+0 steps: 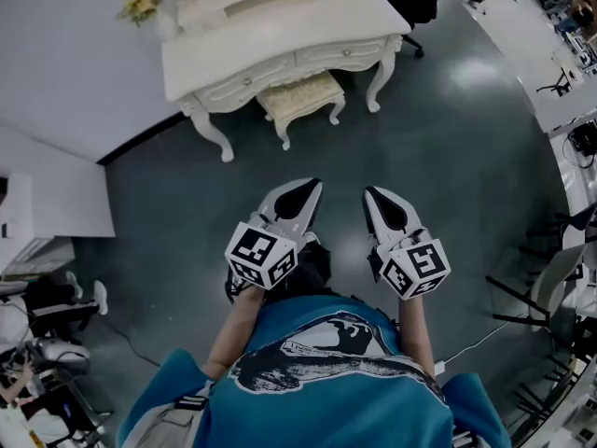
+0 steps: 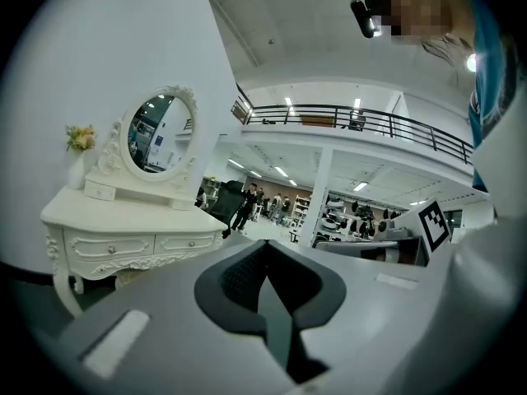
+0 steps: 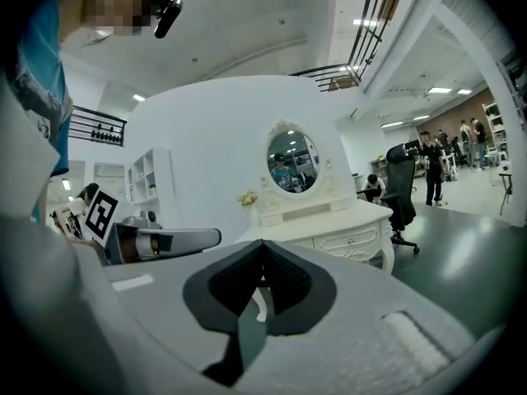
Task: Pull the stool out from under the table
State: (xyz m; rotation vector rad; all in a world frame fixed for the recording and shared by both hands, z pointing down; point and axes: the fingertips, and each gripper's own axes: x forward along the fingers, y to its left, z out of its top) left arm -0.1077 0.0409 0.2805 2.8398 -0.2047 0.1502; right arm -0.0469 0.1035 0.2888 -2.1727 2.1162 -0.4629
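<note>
Teal shirt [image 1: 317, 381] of the person filled the near edge of the head view, with both forearms reaching forward from it. Left gripper [image 1: 306, 190] and right gripper [image 1: 374, 198] were held side by side just ahead, each with its marker cube at the near end. Both pointed toward the far table. Each gripper's jaws were pressed together with nothing between them. A dark grey glossy floor [image 1: 448, 157] spread under everything, and only this floor lay between the grippers and the furniture. A thin cable [image 1: 131, 348] ran across it at near left.

Farther on, the cream stool [image 1: 300, 96] stood tucked under the white dressing table [image 1: 280, 26], between its curved legs. Its near edge and two legs showed past the tabletop, well apart from both grippers. The table stood against a white wall [image 1: 56, 63] and carried an oval mirror [image 2: 160, 134] and a small vase of flowers [image 1: 140, 3] at its left end.

A black office chair [image 3: 401, 183] stood just right of the table. White desks [image 1: 522, 35] and dark chair frames [image 1: 550, 278] lined the right side. Far back, a railed mezzanine [image 2: 362, 122] crossed an open room where people [image 3: 428, 167] stood.
</note>
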